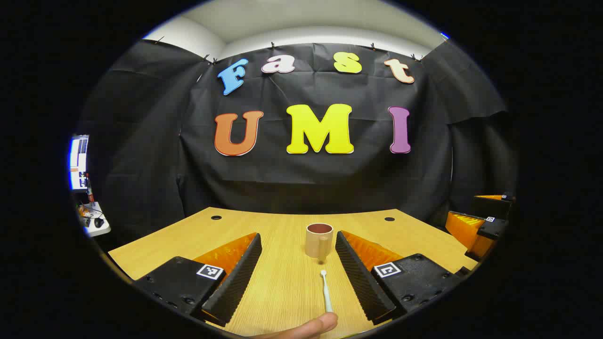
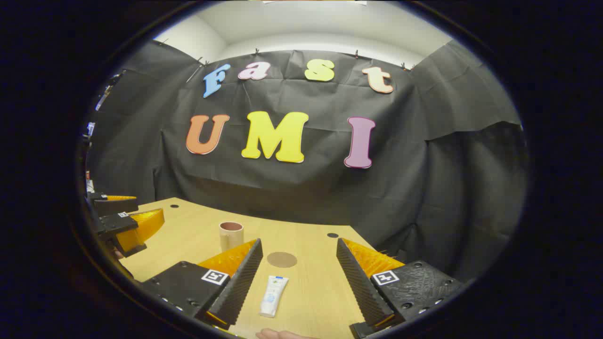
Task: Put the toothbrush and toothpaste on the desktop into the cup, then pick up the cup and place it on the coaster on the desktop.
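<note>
A tan cup [image 1: 319, 240] with a dark inside stands upright on the wooden desk [image 1: 282, 287], handle toward me. A pale toothbrush [image 1: 325, 292] lies just in front of it, head pointing at the cup, between the wide-apart fingers of my left gripper [image 1: 298, 252], which is open. In the right gripper view a white toothpaste tube [image 2: 272, 295] lies flat between the spread fingers of my right gripper [image 2: 299, 256], also open. Beyond the tube is a round brown coaster [image 2: 281, 259], with the cup [image 2: 231, 236] to its left.
A fingertip [image 1: 306, 327] shows at the bottom edge of the left gripper view, another [image 2: 278, 334] at the bottom of the right gripper view. The other gripper [image 2: 125, 221] hovers at the desk's left side. The black cloth wall stands behind the desk.
</note>
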{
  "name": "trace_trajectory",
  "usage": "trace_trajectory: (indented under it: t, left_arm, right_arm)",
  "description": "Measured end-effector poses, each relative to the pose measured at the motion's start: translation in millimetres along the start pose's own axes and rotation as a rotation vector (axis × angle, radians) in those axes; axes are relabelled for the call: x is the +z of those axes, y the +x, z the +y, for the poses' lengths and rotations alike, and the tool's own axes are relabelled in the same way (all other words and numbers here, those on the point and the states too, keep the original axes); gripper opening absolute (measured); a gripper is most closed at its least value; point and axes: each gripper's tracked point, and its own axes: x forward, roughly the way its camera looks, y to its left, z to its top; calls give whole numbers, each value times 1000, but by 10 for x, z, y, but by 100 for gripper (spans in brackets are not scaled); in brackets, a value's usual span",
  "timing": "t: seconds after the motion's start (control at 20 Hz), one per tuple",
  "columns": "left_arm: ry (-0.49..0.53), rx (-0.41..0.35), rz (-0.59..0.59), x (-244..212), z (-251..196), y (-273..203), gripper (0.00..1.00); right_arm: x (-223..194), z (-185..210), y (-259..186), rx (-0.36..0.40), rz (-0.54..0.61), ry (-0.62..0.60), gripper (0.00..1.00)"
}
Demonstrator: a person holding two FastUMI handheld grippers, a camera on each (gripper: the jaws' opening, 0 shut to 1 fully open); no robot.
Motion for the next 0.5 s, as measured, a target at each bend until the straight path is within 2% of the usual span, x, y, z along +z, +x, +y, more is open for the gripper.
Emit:
trace_trajectory:
  t: [0.05,0.1,0.2,0.4,0.45,0.5]
  left_arm:
    - [1,0,7,-7,22,-10,95]
    - [-1,7,5,1,38,-16,99]
    - [-2,12,0,16,52,-13,100]
    - [6,21,18,-13,49,0,100]
    - [8,19,15,0,45,-5,100]
    - [10,20,8,17,46,-6,100]
  right_arm:
    - [45,-40,-17,-9,-8,0,97]
    - [78,-65,-34,-13,-19,6,95]
    - [102,-99,-28,-17,-28,15,97]
    - [31,-97,-5,-5,-6,29,95]
    - [24,-111,-3,-6,-4,33,98]
    - [30,-121,-3,-7,-4,34,95]
